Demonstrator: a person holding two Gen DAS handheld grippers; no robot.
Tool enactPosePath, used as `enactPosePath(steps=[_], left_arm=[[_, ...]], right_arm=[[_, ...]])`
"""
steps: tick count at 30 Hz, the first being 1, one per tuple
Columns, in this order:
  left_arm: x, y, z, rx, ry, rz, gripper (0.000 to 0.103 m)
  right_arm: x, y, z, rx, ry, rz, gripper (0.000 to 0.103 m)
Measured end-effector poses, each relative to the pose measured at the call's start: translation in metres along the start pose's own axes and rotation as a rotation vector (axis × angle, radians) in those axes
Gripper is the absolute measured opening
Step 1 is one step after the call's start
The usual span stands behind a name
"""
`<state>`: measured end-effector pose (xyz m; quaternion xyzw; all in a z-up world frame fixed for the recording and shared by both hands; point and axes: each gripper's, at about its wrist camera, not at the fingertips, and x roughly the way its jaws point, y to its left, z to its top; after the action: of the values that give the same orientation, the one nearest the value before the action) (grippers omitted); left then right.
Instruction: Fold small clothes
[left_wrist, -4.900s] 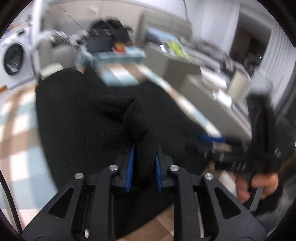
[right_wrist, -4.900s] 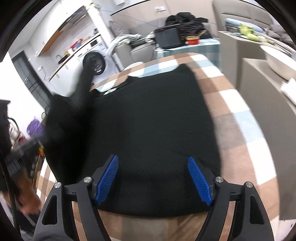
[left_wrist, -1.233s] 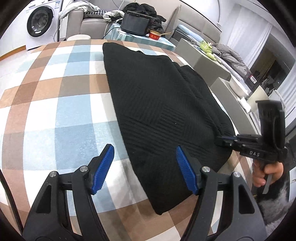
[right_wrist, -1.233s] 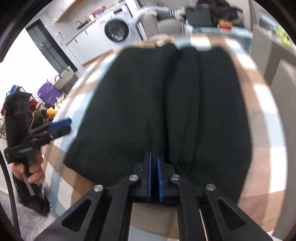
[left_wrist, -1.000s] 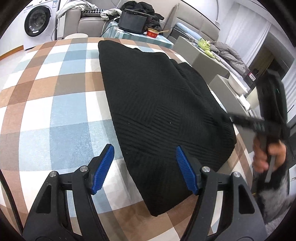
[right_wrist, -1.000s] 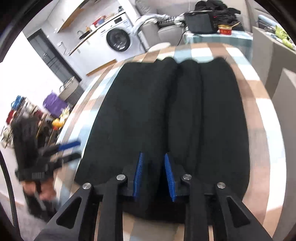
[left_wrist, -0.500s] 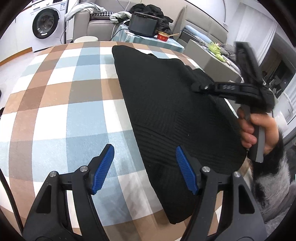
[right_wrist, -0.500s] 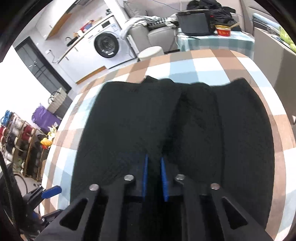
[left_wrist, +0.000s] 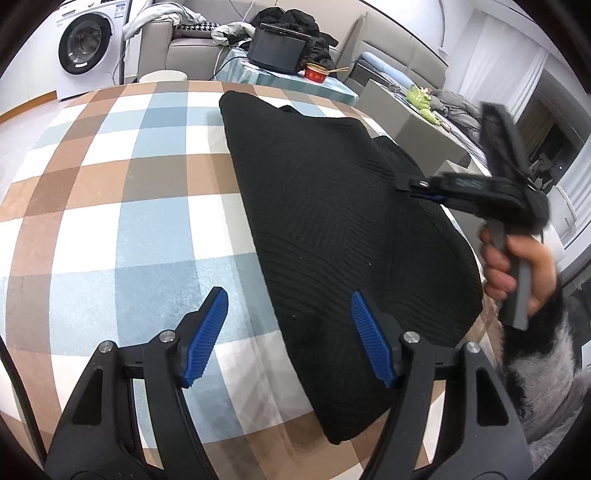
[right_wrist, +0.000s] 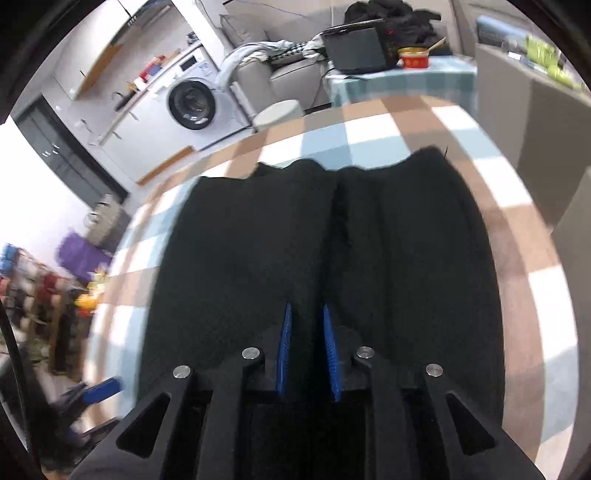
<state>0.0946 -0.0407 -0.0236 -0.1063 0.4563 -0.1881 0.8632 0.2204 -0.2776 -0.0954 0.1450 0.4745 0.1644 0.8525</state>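
A black knit garment (left_wrist: 332, 221) lies folded lengthwise on the checked table cover (left_wrist: 110, 184). My left gripper (left_wrist: 288, 332) hangs open over the garment's near left edge, one pad above the knit, the other above the cover. My right gripper (right_wrist: 308, 336) sits over the middle of the garment (right_wrist: 240, 258) with a raised ridge of knit between its pads; its jaws are opening slightly. In the left wrist view the right gripper (left_wrist: 410, 184), held by a hand (left_wrist: 517, 266), reaches in from the right.
The table edge runs close along the garment's right side, with a grey cabinet (left_wrist: 413, 125) beyond. Behind the table stand a washing machine (left_wrist: 85, 44), a sofa, and a side table with a black box (left_wrist: 277, 50) and a red bowl (left_wrist: 316, 72).
The right gripper has travelled from the garment's near right edge inward and farther over it, taking a pinched ridge of knit along. Its jaws narrowed, then widened a little. The left gripper stayed put.
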Motion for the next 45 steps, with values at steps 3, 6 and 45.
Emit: enactPosePath(steps=[3, 6, 45], left_arm=[[0.005, -0.003, -0.001, 0.008, 0.013, -0.002, 0.067], [0.011, -0.006, -0.001, 0.018, 0.028, -0.005, 0.067], [0.012, -0.008, -0.004, 0.035, 0.04, 0.003, 0.067]], right_arm=[[-0.019, -0.004, -0.028, 0.015, 0.036, 0.071, 0.028], [-0.031, 0.003, -0.058, 0.003, 0.063, 0.143, 0.028], [-0.074, 0.022, -0.127, -0.246, 0.133, 0.021, 0.021]])
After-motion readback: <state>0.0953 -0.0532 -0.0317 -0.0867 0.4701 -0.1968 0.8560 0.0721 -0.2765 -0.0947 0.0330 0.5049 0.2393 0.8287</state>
